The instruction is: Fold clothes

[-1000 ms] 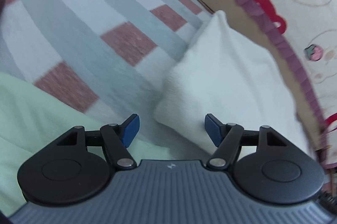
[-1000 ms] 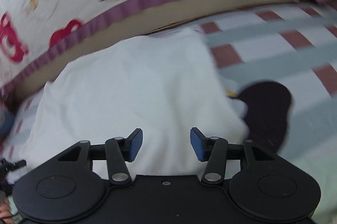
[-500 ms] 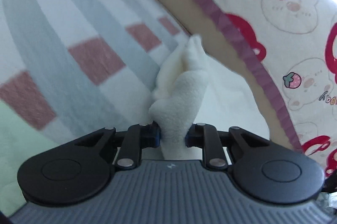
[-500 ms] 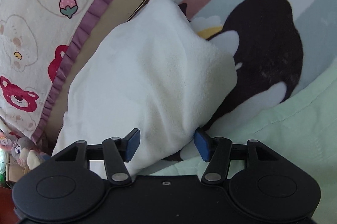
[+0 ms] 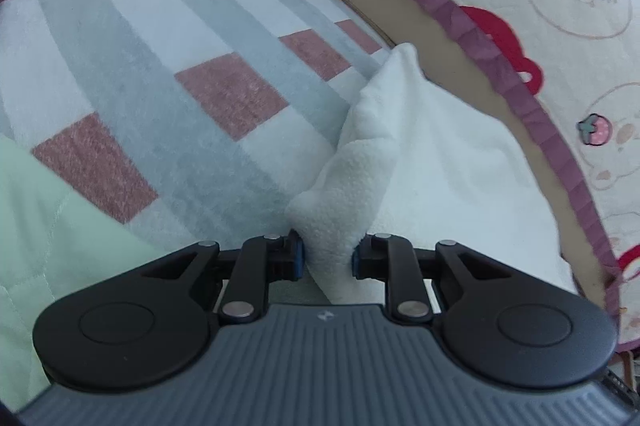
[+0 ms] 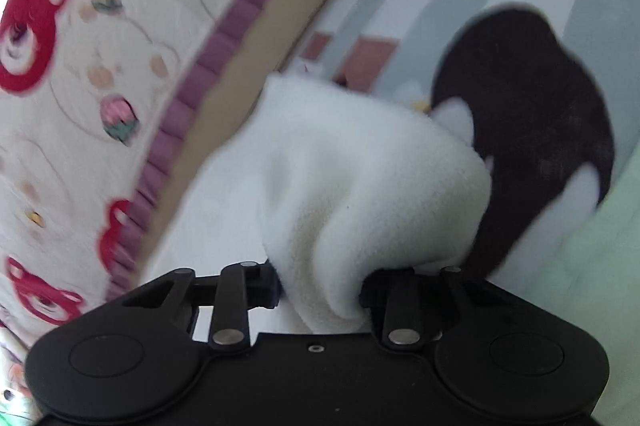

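A white fleece garment (image 5: 420, 161) lies on a checked blanket (image 5: 168, 73) against a cartoon-print quilt. My left gripper (image 5: 326, 260) is shut on a bunched corner of the garment. In the right wrist view my right gripper (image 6: 320, 292) is shut on another thick fold of the same white garment (image 6: 360, 177), which humps up in front of it. A black and white garment (image 6: 532, 121) lies partly under the white one on the right.
A cream quilt with bears and a purple frill (image 5: 540, 25) rises along the far side, also in the right wrist view (image 6: 100, 65). A pale green cover (image 5: 44, 226) lies at the near left, and at the lower right of the right wrist view (image 6: 580, 250).
Both grippers went from open beside the white garment to shut on its folds; the left closed first, the right just now. The garment is bunched and lifted at both grips.
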`<state>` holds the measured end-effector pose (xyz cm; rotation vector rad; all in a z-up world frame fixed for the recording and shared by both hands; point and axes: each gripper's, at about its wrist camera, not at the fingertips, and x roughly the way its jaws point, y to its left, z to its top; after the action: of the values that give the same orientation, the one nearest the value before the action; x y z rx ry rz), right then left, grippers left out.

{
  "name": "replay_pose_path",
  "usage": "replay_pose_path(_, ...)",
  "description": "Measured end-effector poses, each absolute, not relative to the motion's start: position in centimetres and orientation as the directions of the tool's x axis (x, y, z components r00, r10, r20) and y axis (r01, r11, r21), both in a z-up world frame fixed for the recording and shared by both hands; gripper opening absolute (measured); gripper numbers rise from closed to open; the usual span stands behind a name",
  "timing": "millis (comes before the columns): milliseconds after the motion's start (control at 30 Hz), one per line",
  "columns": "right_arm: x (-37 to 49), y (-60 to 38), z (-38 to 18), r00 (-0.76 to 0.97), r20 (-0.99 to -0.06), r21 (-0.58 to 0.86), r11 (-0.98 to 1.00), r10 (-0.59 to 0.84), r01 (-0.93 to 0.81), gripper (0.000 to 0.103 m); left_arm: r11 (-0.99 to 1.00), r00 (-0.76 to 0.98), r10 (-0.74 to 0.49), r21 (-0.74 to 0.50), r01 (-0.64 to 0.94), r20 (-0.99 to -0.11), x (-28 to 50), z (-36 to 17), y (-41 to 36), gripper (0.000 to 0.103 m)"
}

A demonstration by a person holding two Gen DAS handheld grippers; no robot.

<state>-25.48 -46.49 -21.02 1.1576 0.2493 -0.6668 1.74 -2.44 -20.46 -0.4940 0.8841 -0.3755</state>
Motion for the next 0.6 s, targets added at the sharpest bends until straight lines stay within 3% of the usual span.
replay_pose_path(100, -26.1, -45.5, -16.2, 0.787, -0.466, 0.604, 0.505, -0.404, 0.617, 0.026, 0.819, 0.572, -0.516, -0.564, 0.111, -0.637, 1.5, -19.6, -2.6, 0.02)
replay_pose_path(233, -27.0, -48.0, -18.2, 0.78, -0.538, 0.651, 0.43, -0.321, 0.626, 0.027, 0.857, 0.555, -0.475, -0.503, 0.114, -0.683, 1.4, -20.6, -4.0, 0.021)
replay_pose_path(300, -27.3, -47.9, -19.4, 0.757, -0.569, 0.642, 0.401, -0.322, 0.653, 0.035, 0.861, 0.554, -0.466, -0.499, 0.102, -0.69, 1.3, -20.9, -4.0, 0.022)
replay_pose_path(333, -27.4, -47.6, -19.7, 0.745, -0.579, 0.634, 0.391, -0.332, 0.667, 0.048, 0.862, 0.556, -0.463, -0.497, 0.1, -0.69, 1.2, -21.0, -4.0, 0.023)
replay_pose_path(367, -27.4, -47.5, -20.0, 0.742, -0.581, 0.638, 0.38, -0.333, 0.67, 0.053, 0.863, 0.557, -0.461, -0.496, 0.098, -0.691, 1.1, -21.0, -4.0, 0.023)
replay_pose_path(600, -28.1, -47.1, -23.9, 0.836, -0.524, 0.819, 0.174, -0.162, 0.547, 0.054, 0.831, 0.534, -0.491, -0.554, 0.05, -0.688, 1.6, -21.5, -3.2, 0.032)
